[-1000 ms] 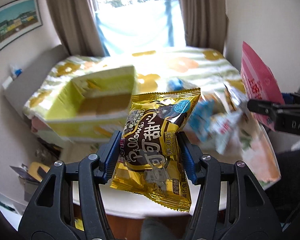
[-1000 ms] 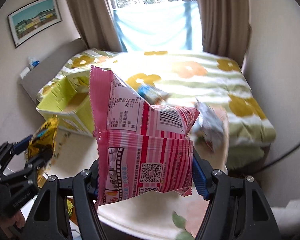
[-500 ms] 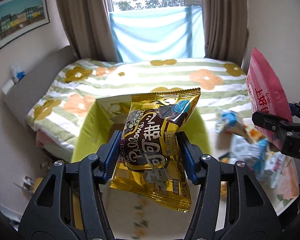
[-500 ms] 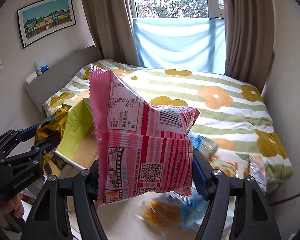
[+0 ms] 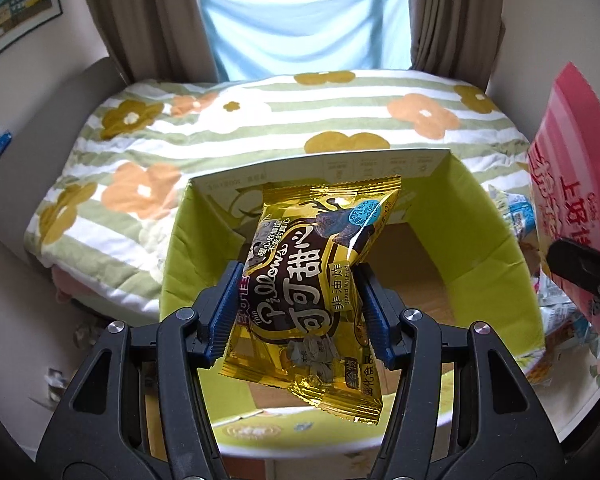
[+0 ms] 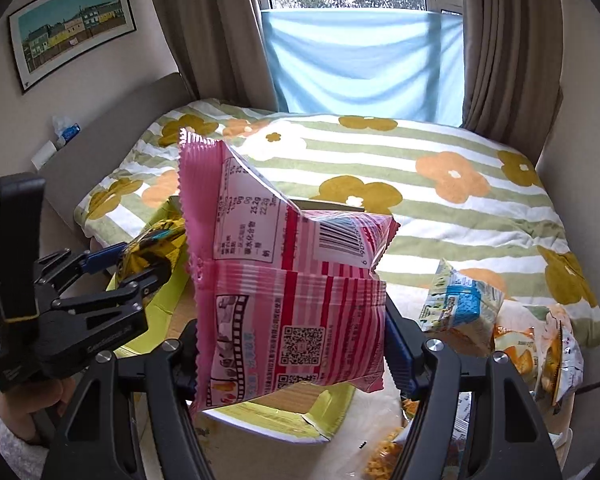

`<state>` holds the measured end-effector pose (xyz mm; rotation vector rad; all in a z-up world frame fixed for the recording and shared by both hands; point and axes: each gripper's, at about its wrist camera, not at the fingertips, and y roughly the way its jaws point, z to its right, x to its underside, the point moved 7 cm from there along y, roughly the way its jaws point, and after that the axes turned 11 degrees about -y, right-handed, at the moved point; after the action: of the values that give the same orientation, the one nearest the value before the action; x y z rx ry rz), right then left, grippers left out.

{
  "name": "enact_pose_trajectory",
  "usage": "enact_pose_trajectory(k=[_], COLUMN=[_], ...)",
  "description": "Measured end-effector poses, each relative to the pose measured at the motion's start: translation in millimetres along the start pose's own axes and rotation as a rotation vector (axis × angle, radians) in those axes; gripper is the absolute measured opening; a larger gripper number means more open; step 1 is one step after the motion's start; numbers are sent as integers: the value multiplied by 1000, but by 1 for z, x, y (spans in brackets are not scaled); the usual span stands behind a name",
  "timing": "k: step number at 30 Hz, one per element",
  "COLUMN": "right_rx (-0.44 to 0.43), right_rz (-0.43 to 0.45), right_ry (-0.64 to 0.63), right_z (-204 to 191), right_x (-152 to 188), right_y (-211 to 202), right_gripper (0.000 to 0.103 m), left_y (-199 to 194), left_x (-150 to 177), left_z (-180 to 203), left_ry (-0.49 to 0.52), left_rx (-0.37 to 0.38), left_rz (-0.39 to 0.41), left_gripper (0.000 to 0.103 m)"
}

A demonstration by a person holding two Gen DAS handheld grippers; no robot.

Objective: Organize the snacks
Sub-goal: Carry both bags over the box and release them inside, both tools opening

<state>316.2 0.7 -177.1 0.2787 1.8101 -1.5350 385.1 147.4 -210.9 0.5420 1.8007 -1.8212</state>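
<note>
left wrist: close, angled down into green box (image 5: pixel 496 240) | right wrist: same, from right (both share bed (image 6: pixel 440 200))

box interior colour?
Lime green walls, brown cardboard floor; clearest in the left wrist view.

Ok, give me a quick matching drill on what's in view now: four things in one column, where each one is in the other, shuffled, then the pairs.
Things:
1. gold bag
2. pink bag
3. green box
4. loose packets

Places:
A. lying on the table, right of the box
B. pinched in the left gripper, above the box
C. open, on the table in front of the bed
D. pinched in the right gripper

Pairs: 1-B, 2-D, 3-C, 4-A
</note>
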Motion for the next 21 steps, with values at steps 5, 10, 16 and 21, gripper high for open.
enact_pose_trajectory(k=[5,10,16,21], right_rx=[-17,-27,-48,-93], right_rz=[-13,-37,-87,-125], right_ry=[2,8,4,-5], right_z=[-1,-3,-2,-9], right_x=[0,0,5,4], right_y=[12,20,36,50], right_gripper=[66,66,66,67], left_y=[11,17,11,0], left_x=[-3,3,19,30], left_z=[-7,-12,-29,-42], left_ry=[0,17,-36,-83], left_rx=[-45,-61,-75,-90], left_rz=[8,-13,-49,-52], left_gripper=[103,103,103,103])
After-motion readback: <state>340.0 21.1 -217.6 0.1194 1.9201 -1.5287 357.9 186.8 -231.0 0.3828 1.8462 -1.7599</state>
